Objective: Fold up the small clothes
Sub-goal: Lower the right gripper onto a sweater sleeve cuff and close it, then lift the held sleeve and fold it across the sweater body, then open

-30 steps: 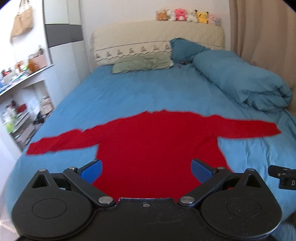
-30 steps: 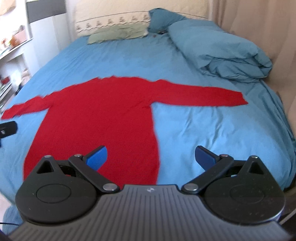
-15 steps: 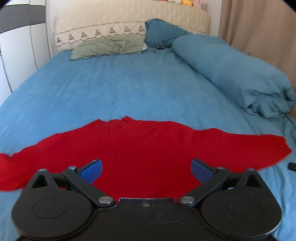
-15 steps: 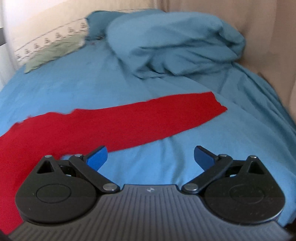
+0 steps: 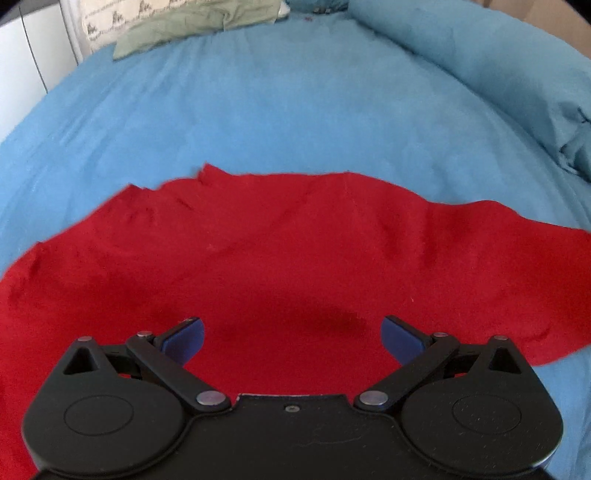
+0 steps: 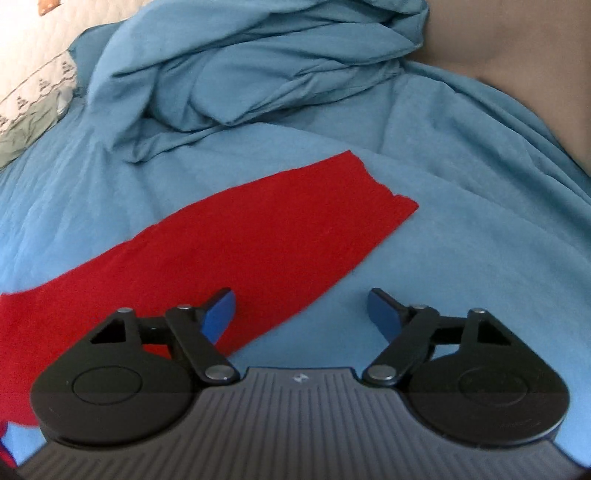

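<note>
A red long-sleeved top (image 5: 280, 258) lies flat on the blue bed sheet (image 5: 258, 110). My left gripper (image 5: 291, 339) is open, low over the top's body near the collar edge, with nothing between its blue fingers. In the right wrist view the top's right sleeve (image 6: 258, 236) stretches to its cuff at the right. My right gripper (image 6: 301, 314) is open, low over the sleeve's near edge; its left finger is above the red cloth, its right finger above the sheet.
A bunched blue duvet (image 6: 258, 66) lies just beyond the sleeve cuff, also along the right in the left wrist view (image 5: 480, 55). A green pillow (image 5: 195, 22) and a patterned headboard are at the far end. A beige curtain (image 6: 517, 44) hangs at the right.
Both grippers have moved forward and down toward the red top. The left one has closed in on the body, the right one has swung right onto the sleeve. Both stay open.
</note>
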The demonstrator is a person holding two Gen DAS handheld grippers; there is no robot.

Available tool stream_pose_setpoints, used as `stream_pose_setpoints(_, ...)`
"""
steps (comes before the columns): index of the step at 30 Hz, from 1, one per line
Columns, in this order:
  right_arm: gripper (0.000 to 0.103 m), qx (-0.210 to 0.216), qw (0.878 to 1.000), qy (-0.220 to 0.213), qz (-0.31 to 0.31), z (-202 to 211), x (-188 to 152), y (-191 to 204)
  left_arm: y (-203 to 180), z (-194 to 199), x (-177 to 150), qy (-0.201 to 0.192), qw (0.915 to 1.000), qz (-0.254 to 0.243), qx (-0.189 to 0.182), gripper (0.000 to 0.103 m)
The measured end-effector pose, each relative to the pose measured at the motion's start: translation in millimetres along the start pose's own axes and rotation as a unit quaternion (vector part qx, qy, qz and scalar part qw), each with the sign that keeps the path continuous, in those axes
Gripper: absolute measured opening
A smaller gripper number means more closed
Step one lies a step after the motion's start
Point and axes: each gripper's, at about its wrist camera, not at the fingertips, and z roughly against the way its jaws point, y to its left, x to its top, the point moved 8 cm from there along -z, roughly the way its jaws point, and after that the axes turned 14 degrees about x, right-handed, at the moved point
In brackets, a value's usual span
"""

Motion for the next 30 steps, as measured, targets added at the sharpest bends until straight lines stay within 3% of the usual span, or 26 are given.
stream_pose_setpoints(4, 0.068, -0.002, 1.0, 0.0, -0.008, -15.5, 14.1, -2.7, -11.5, -23.3, 5.1, 0.017, 0.9998, -0.003, 0.012, 0.103)
stream_pose_setpoints(6, 0.044, -0.005, 1.0, 0.001, -0.009, -20.4, 19.6, -3.2, -14.2, -27.4, 5.8, 0.02, 0.9997, 0.001, 0.017, 0.103)
stream_pose_setpoints(9, 0.025, -0.01, 1.0, 0.005, -0.005, -22.4, 28.2, -1.9, -16.5, -29.6, 8.6, 0.012, 0.9997, 0.005, 0.019, 0.103)
stream_pose_setpoints(15, 0.021, -0.003, 0.998, 0.018, 0.066, -6.2, 47.0, 36.6, -11.5, -23.0, 11.5, 0.007, 1.0, -0.004, 0.002, 0.103)
stream_pose_setpoints(19, 0.021, 0.048, 0.995, -0.003, 0.088, 23.3, 64.5, 95.2, 13.7, -0.1, 21.9, -0.005, 0.9999, 0.001, -0.014, 0.103)
stream_pose_setpoints(22, 0.021, 0.103, 0.988, -0.017, 0.115, 47.4, 72.7, 164.0, 44.7, 20.1, 32.7, -0.015, 0.9995, 0.005, -0.028, 0.103)
stream_pose_setpoints(26, 0.021, 0.198, 0.968, -0.027, 0.154, 76.7, 67.5, 278.6, 102.0, 38.9, 41.9, -0.03, 0.9994, 0.014, -0.014, 0.103)
stream_pose_setpoints(30, 0.021, 0.296, 0.931, -0.011, 0.213, 93.6, 20.8, 402.4, 166.3, 42.7, 34.2, -0.046, 0.9977, 0.016, 0.046, 0.103)
